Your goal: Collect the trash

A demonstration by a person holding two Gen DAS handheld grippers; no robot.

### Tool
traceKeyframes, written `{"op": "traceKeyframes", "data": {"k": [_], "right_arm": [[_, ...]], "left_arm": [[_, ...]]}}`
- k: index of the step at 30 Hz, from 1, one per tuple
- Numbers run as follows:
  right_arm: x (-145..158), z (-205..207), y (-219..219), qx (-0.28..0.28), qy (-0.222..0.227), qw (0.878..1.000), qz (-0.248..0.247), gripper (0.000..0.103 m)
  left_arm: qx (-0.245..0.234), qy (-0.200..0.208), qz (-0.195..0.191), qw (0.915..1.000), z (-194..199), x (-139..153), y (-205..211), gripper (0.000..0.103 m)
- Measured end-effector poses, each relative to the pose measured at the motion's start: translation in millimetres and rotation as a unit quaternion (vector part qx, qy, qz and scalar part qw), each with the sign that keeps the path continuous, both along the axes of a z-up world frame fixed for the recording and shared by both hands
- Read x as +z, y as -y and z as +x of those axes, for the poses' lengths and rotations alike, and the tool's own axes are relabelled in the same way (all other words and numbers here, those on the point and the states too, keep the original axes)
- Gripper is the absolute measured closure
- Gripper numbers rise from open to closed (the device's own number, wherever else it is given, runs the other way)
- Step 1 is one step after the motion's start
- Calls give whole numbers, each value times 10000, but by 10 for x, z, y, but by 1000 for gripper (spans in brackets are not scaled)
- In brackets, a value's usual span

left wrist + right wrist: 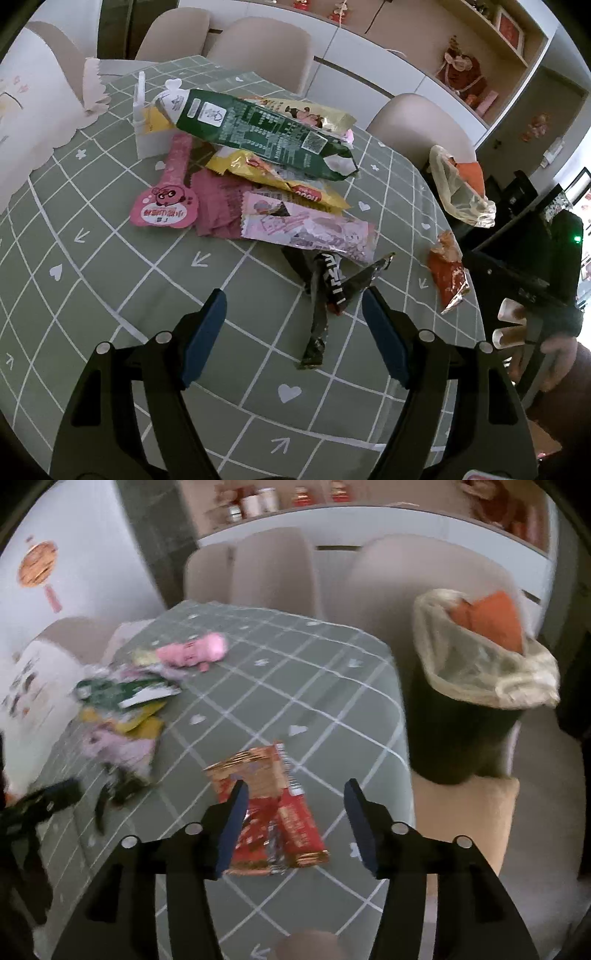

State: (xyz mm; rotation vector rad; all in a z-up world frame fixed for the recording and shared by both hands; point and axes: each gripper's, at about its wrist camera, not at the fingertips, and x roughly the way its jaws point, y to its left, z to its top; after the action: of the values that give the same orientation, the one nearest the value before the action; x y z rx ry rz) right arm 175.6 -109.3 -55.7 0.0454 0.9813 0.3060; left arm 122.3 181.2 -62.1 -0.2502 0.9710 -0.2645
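The right gripper [293, 823] hangs over the red wrapper [271, 812], its jaws wide apart with nothing pinched between them; the wrapper lies flat on the green checked tablecloth [332, 686] near the table's right edge, which looks like a sensible first pick, since the lined bin [476, 701] stands just off that edge on a chair and already holds something orange. The wrapper is crinkled foil, red with gold print and a barcode strip along one side, torn open and flattened, so I would guess it needs a pinch on a raised fold, not a flat press. The left gripper [295, 317] is also spread open and empty, poised above a black twisted wrapper [325, 295] lying nearer the front edge. Behind it, toward the middle of the table, the rest of the rubbish sits in a loose heap: a long green packet [258, 136] lies on top, over yellow packets [280, 177], with a pink illustrated wrapper [310, 229] at the front and a pink guitar-shaped card [166, 206] to the left. A white paper bag [29, 122] stands at the far left edge.
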Motion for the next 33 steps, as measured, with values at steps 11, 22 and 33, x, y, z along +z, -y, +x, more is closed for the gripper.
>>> {"op": "traceKeyframes", "data": {"k": [11, 22, 33], "right_arm": [[-31, 26, -277, 489, -248, 9982, -240, 85], [102, -161, 147, -173, -429, 9982, 385, 86], [176, -353, 353, -260, -400, 9979, 445, 86]], "left_arm": [[-273, 295, 275, 9988, 66, 159, 33, 31], [-1138, 522, 809, 9888, 596, 112, 237, 31], [-1954, -44, 341, 9801, 92, 9, 593, 37]]}}
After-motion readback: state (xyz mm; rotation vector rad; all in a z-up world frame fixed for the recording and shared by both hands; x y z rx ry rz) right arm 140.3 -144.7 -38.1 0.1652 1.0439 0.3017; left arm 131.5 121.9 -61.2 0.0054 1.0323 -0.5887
